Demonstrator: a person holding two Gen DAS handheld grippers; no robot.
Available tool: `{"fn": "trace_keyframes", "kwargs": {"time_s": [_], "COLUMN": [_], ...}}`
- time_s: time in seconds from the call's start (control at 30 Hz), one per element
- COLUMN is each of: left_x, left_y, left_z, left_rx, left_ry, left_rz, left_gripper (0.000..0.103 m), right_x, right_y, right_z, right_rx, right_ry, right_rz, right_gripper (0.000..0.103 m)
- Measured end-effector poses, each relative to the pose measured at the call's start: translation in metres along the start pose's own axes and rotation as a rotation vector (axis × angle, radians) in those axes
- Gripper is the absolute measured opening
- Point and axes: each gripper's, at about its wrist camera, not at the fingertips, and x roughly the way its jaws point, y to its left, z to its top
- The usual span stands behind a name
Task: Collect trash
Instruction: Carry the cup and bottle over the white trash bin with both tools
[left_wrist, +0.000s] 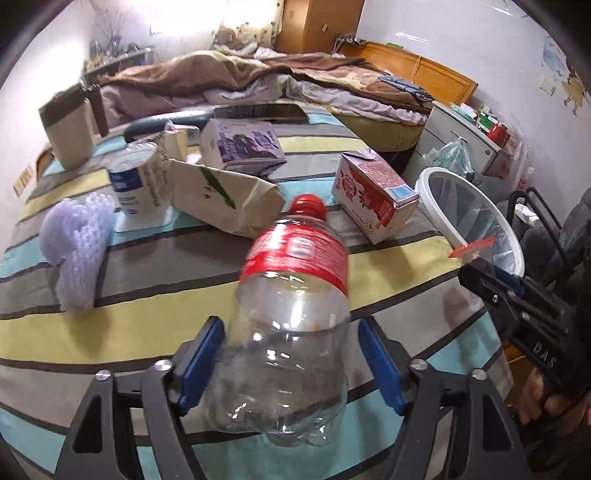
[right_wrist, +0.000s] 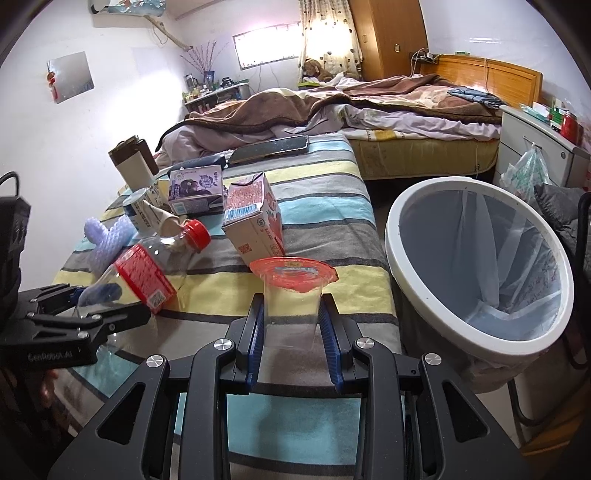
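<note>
A clear plastic bottle (left_wrist: 291, 306) with a red label and cap lies base-first between the blue pads of my left gripper (left_wrist: 291, 328). Its left side touches one pad and a narrow gap shows at the other, so the jaws stand open around it. The bottle is blurred. In the right wrist view the bottle (right_wrist: 147, 273) slants cap-up from the left gripper (right_wrist: 92, 302). My right gripper (right_wrist: 293, 332) is shut on a small clear cup (right_wrist: 291, 295) with a red foil lid. The white-rimmed bin (right_wrist: 495, 349) with a clear liner stands just right of the table.
On the striped tablecloth (left_wrist: 147, 295) lie a red-and-white carton (left_wrist: 373, 195), a purple carton (left_wrist: 240, 147), a paper bag (left_wrist: 221, 199), a blue-and-white tub (left_wrist: 133, 181) and a lilac foam net (left_wrist: 77, 243). A beige box (left_wrist: 68, 133) stands far left. A bed lies behind.
</note>
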Motion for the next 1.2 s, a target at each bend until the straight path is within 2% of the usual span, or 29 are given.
{"fn": "trace_keyframes", "kwargs": {"time_s": [0.13,0.23,0.3,0.4,0.5,0.87,1.2], "left_x": [0.005,0.014,0.014,0.014,0.013,-0.029,-0.066], "left_y": [-0.004,-0.001,-0.004,-0.006,-0.009,-0.016,-0.054], "left_z": [0.012,0.019,0.019,0.019,0.018,0.005,0.019], "left_rx": [0.018,-0.011,-0.011,-0.006,0.007,-0.015,0.009], "left_ry": [0.017,0.049,0.046,0.033,0.028,-0.104,-0.23], "left_rz": [-0.009,-0.02,-0.003,0.007,0.018,0.068,-0.012], "left_gripper": [0.076,0.076,0.076,0.063,0.063,0.063,0.063], "right_x": [-0.001,-0.001,-0.001,-0.001,-0.001,-0.009,-0.032], "right_y": [-0.001,-0.004,-0.004,-0.004,-0.004,-0.008,-0.026], "right_z": [0.001,0.001,0.001,0.001,0.002,0.003,0.011], "right_rx": [0.004,0.014,0.015,0.015,0.018,0.021,0.037], "right_ry": [-0.006,-0.006,-0.007,-0.01,-0.012,-0.039,-0.108], "right_rz": [-0.004,-0.007,-0.008,-0.008,-0.007,0.008,-0.012], "right_gripper": [0.031,0.031,0.031,0.031,0.031,0.031,0.031]}}
